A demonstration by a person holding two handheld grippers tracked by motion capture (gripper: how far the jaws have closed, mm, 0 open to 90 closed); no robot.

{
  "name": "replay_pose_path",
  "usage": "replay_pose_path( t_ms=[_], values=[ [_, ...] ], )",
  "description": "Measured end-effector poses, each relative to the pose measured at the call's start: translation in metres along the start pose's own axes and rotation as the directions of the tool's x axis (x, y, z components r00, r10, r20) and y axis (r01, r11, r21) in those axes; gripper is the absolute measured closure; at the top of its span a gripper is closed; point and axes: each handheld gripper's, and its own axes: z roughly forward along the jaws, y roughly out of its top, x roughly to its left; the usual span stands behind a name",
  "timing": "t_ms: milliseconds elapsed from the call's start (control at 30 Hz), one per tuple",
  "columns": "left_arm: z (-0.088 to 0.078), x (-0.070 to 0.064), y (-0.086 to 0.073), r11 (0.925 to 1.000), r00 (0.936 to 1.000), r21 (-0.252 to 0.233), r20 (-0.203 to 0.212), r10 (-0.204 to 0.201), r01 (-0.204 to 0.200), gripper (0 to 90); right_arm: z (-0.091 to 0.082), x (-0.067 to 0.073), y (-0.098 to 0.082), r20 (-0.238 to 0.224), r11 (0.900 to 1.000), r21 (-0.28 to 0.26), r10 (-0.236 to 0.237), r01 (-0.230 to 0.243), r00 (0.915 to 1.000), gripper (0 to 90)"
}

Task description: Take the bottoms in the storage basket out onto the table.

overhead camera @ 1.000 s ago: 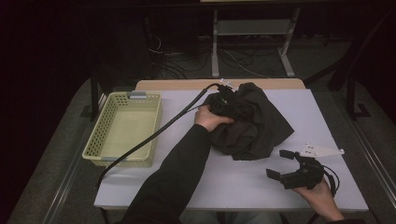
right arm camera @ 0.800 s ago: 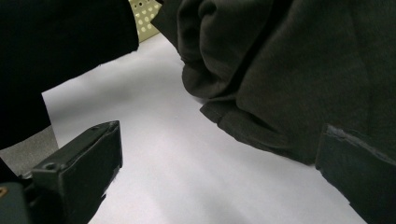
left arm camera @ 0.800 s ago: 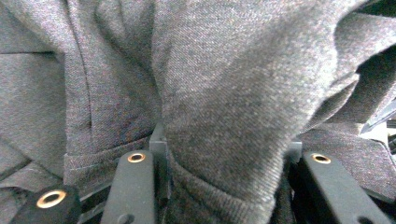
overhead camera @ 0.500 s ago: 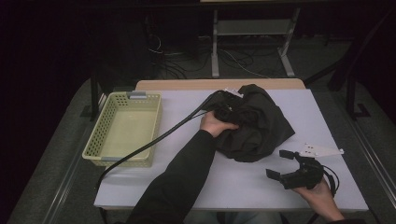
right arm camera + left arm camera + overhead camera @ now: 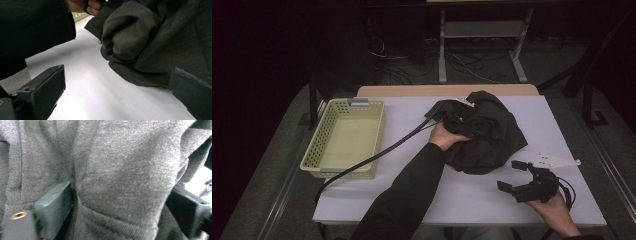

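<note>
A: Start at the near edge. What is the right gripper (image 5: 515,174) doing?

B: It sits low on the white table (image 5: 472,200), held in the right hand (image 5: 557,210). Its jaws are spread wide with bare tabletop between them. In the right gripper view they grip nothing, and the edge of the dark cloth (image 5: 155,42) lies just ahead, near the right jaw.

A: And the cloth itself?

B: A crumpled dark grey garment, heaped on the middle of the table toward the far side (image 5: 484,132). A small white plate (image 5: 554,161) lies on the table just beside it, near the right gripper.

A: The left gripper?

B: The left hand (image 5: 446,136) has pushed it into the heap (image 5: 452,120). In the left gripper view the jaws stand well apart, with a thick fold of the cloth (image 5: 120,177) bulging between them and pressing on both. I cannot tell whether they pinch it.

A: Anything else?

B: A black cable (image 5: 377,155) trails from that gripper across the corner of an empty yellow-green basket (image 5: 327,140), which stands at the table's left side.
</note>
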Motion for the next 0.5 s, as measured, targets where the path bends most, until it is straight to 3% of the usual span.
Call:
replay_pose_path(
  t_ms=[133, 267, 500],
  values=[
    [-0.003, -0.003, 0.0, 0.9992, 0.9999, 0.039, -0.015, 0.001, -0.001, 0.0, 0.0, 0.0, 0.0, 0.001, 1.0, 0.0, 0.0, 0.0, 1.0, 0.1],
    [-0.012, -0.008, 0.0, 0.9981, 0.9987, 0.057, -0.044, 0.028, -0.026, 0.0, 0.0, 0.0, 0.0, 0.002, 1.0, 0.001, 0.0, 0.0, 1.0, 0.1],
    [-0.034, -0.01, -0.004, 0.9994, 0.9974, 0.024, -0.068, 0.025, -0.024, 0.0, 0.0, 0.0, 0.0, 0.0, 1.0, -0.002, 0.0, 0.0, 1.0, 0.1]
  ],
)
